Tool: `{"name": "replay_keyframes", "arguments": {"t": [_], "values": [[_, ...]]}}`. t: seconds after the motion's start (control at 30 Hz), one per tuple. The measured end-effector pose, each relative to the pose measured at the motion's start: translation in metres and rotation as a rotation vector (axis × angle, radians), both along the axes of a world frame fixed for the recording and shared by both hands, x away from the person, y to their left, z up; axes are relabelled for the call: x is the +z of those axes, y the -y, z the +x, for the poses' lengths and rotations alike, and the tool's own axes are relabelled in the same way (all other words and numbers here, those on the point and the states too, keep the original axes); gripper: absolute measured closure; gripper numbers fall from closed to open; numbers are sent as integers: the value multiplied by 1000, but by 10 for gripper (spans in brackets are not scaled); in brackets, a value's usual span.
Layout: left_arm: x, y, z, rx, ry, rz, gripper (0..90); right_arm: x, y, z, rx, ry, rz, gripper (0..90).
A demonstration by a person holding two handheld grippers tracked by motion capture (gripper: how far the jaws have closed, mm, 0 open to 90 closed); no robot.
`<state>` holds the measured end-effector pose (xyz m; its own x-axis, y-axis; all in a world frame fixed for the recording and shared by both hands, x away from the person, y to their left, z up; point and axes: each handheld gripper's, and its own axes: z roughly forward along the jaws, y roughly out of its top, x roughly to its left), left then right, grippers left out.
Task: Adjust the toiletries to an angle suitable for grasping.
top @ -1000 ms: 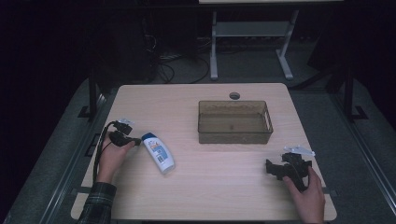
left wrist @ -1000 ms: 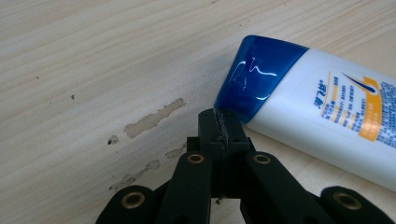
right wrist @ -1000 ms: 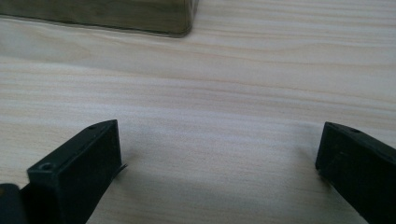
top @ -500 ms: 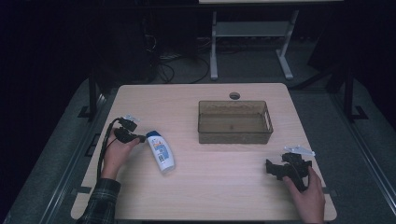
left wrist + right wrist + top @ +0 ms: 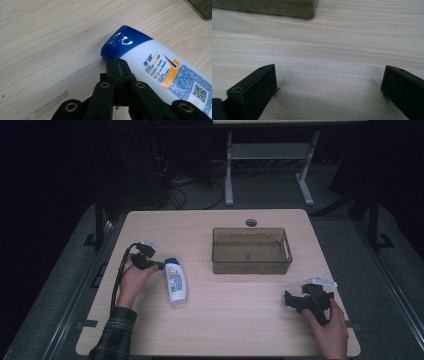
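Left hand-held gripper [image 5: 117,65], jaws pressed together, tips against the blue cap of a white plastic bottle [image 5: 175,283] lying on the pale wooden tabletop [image 5: 240,320]; right hand-held gripper [image 5: 329,82] jaws apart, empty.

a brown see-through bin [image 5: 251,251] sits on the wooden table [image 5: 225,320].

I work at a pale wooden table [image 5: 240,325] with a round cable hole [image 5: 251,222] near its far edge. Beyond it the room is dark; a white-legged desk frame [image 5: 270,155] stands on grey floor [image 5: 350,225], with black cables [image 5: 185,185] tangled beside it.
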<state>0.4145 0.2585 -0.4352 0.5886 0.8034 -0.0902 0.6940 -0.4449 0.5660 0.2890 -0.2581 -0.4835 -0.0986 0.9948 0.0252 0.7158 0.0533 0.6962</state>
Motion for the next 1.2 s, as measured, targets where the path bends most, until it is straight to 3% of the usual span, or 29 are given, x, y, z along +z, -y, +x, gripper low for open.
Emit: {"name": "replay_keyframes", "arguments": {"t": [0.5, 1.2], "values": [[-4, 21, -1, -42, -8, -16, 900, 0, 0, 0, 0, 0, -1, 0], [-6, 58, -5, -138, -22, -1, 900, 0, 0, 0, 1, 1, -1, 0]]}}
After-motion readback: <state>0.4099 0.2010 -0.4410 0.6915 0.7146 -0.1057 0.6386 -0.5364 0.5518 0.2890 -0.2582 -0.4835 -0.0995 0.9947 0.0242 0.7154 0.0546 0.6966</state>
